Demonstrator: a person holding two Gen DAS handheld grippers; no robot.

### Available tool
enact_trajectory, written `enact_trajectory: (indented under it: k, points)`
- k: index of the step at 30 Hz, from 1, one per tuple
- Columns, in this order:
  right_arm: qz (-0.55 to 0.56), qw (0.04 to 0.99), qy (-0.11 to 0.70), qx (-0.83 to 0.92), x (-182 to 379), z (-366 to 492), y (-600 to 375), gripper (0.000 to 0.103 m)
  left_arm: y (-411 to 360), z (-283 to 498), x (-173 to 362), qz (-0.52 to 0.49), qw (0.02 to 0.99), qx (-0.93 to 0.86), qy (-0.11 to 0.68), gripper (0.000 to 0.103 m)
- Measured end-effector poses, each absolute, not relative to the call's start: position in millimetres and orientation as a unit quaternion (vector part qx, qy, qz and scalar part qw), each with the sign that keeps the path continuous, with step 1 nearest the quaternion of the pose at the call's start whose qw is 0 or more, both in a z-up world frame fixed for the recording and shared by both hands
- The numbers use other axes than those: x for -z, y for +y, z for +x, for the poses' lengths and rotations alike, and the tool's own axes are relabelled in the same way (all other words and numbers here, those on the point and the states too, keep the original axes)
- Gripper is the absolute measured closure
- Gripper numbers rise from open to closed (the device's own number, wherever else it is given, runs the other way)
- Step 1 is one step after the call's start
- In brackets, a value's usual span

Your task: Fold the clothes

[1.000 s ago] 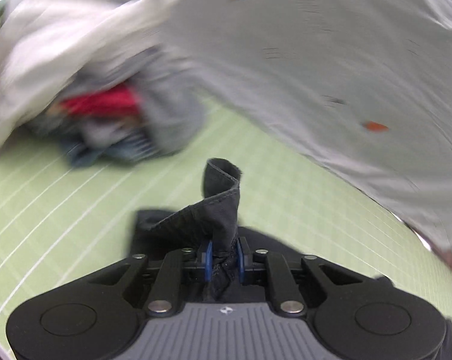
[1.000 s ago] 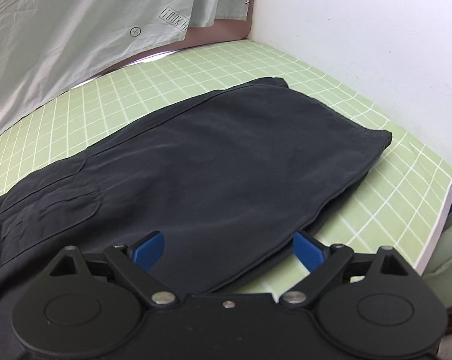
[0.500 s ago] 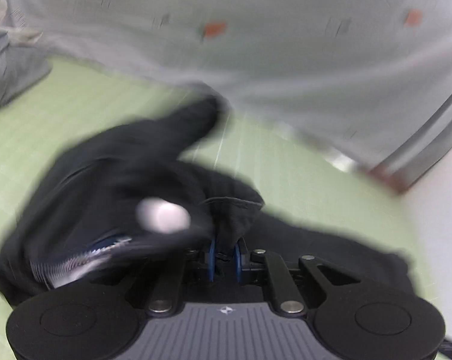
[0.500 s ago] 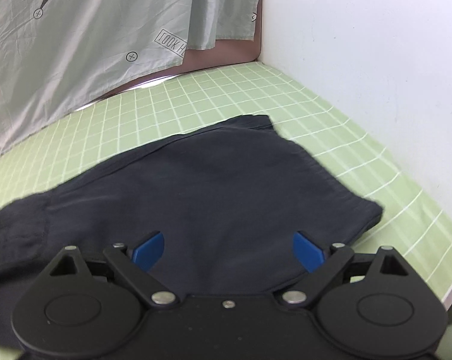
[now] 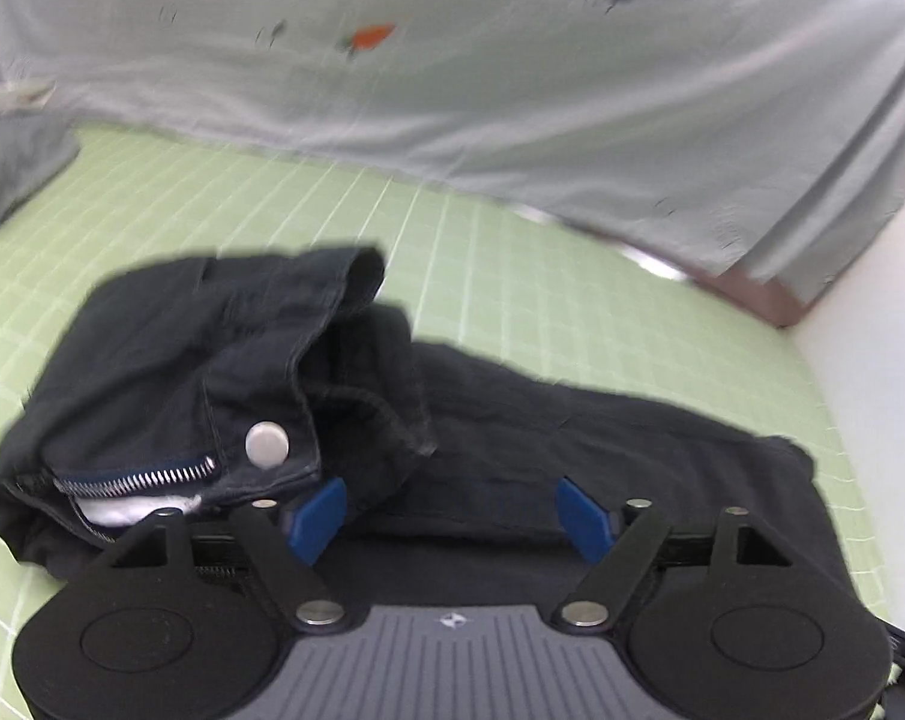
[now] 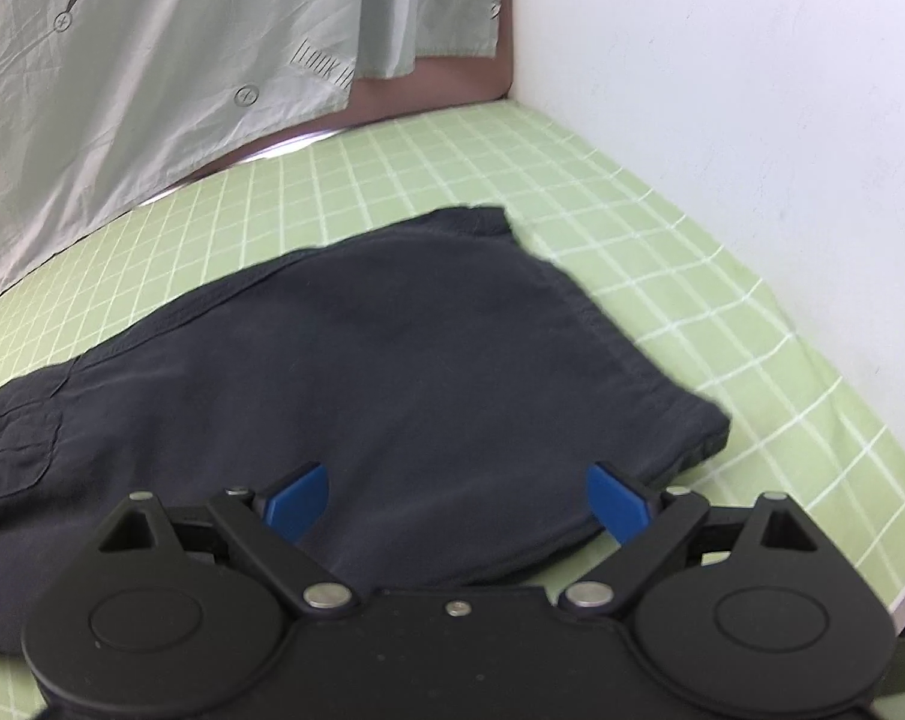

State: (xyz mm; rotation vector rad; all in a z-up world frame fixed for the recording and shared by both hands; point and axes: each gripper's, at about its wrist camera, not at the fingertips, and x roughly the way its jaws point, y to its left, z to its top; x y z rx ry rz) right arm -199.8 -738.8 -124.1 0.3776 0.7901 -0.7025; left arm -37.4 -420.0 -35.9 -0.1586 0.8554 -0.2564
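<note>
A pair of dark shorts (image 5: 512, 438) lies on a green mat with white grid lines (image 5: 512, 276). In the left wrist view the shorts fill the middle of the frame. Their waist end is bunched up at the left, with a silver button (image 5: 266, 444) and an open zipper (image 5: 146, 474) showing. The flat leg part runs off toward the right side of the frame. The left gripper (image 5: 452, 516) sits at the bottom of the frame, over the shorts. Its 2 blue fingers (image 5: 317, 516) are spread wide apart and hold nothing. A pale curtain with small orange pictures (image 5: 512, 60) hangs across the top, and some grey cloth (image 5: 14, 162) sits at the upper left edge. In the right wrist view the shorts (image 6: 392, 384) lie flat and smooth in the middle of the frame, with the leg end pointing to the right. The right gripper (image 6: 458, 501) is at the bottom of the frame, above the near edge of the shorts. Its 2 blue fingers (image 6: 617, 501) are also spread wide and hold nothing. A white wall (image 6: 752, 120) fills the right side of this view.
</note>
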Motion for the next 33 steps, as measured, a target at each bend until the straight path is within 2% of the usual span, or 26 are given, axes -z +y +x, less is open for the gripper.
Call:
enact_trajectory:
  k: [2,8,12,22,26,33]
  points:
    - [0.17,0.846,0.371,0.342,124,-199,-745,0.007,-412,-41,24,-0.073,0.908,0.119,0.396,0.018]
    - [0.147,0.841,0.363,0.373,124,-192,-780,0.001,-386,-40,0,-0.058,0.93,0.074,0.355,0.018]
    - [0.14,0.84,0.369,0.372,129,-182,-800,0.001,-362,-27,-4,-0.093,0.935,0.055,0.339,0.015]
    - [0.154,0.834,0.386,0.364,154,-152,-829,0.001,-377,30,70,-0.041,0.883,-0.03,0.467,0.014]
    - [0.164,0.834,0.396,0.348,165,-143,-832,0.0,-387,34,86,0.009,0.875,-0.042,0.483,0.005]
    - [0.174,0.838,0.39,0.339,172,-140,-831,0.0,-390,37,97,0.017,0.87,-0.056,0.49,0.0]
